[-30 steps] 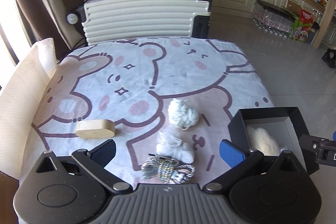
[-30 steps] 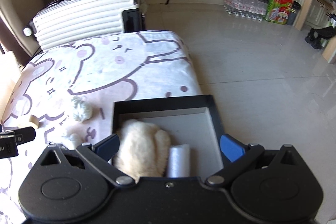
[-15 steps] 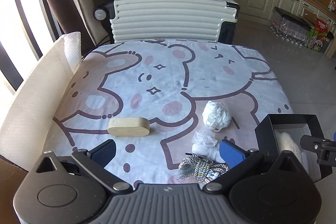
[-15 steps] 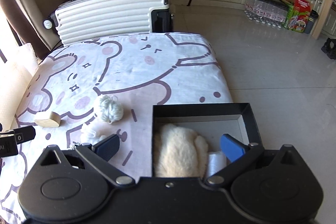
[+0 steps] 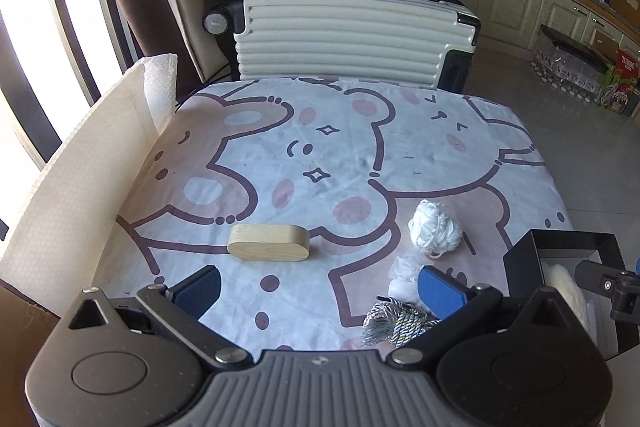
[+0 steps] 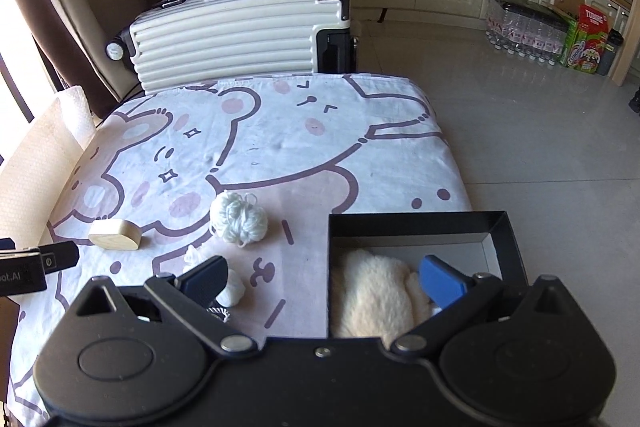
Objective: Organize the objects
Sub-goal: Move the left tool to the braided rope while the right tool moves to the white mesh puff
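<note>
A wooden oval block (image 5: 269,242) (image 6: 115,234) lies on the bear-print cloth just ahead of my open, empty left gripper (image 5: 318,287). A white yarn ball (image 5: 435,233) (image 6: 239,219), a small white fluffy piece (image 5: 404,277) (image 6: 232,290) and a grey twisted cord bundle (image 5: 394,321) lie to its right. A black box (image 6: 416,227) (image 5: 568,251) at the table's right edge holds a cream furry item (image 6: 372,297). My right gripper (image 6: 324,281) is open and empty over the box's left wall.
A white ribbed suitcase (image 5: 352,31) stands behind the table. A cream padded sheet (image 5: 80,179) leans along the left edge. The table's right edge drops to a tiled floor (image 6: 540,131). Bottled water packs and cabinets are far right.
Both grippers have moved left and back. The wooden block now lies centred ahead of the left gripper. The right gripper has shifted from over the box toward its left wall.
</note>
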The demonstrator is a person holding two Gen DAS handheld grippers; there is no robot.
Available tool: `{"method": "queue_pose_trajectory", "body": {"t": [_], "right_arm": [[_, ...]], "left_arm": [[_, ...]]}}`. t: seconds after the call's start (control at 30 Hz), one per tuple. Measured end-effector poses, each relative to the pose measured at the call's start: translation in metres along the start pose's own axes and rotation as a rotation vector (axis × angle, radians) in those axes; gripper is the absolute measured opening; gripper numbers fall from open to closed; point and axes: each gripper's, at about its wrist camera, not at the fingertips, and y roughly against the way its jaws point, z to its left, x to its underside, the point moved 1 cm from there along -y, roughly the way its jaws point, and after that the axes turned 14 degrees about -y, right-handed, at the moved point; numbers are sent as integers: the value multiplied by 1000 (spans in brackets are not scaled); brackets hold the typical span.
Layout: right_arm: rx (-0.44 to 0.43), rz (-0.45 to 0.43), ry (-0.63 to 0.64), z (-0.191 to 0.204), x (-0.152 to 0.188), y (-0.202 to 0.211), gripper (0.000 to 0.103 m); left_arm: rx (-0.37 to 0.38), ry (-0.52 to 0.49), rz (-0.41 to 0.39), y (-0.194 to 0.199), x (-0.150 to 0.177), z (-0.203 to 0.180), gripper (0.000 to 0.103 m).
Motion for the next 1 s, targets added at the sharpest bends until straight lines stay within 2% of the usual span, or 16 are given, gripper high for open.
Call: {"method": "queue_pose_trajectory", "body": {"t": [0.37, 0.57, 0.73, 0.87, 1.0], "right_arm": [[-69, -46, 20, 13, -4, -8, 103], [-71, -48, 24, 12, -7, -23, 103], [-72, -47, 39, 10, -10, -36, 103], [-71, -39, 29, 7, -14, -47, 103], [-70, -40, 34, 4, -17, -57, 103]], "left_arm": [[13, 59, 72, -18, 8, -2, 103], [47, 82, 108, -28, 13, -12, 103], [56, 108, 178, -39, 16, -19, 103], [90, 132, 199, -48, 18, -23, 103], [90, 165, 223, -58, 20, -28, 103]]}}
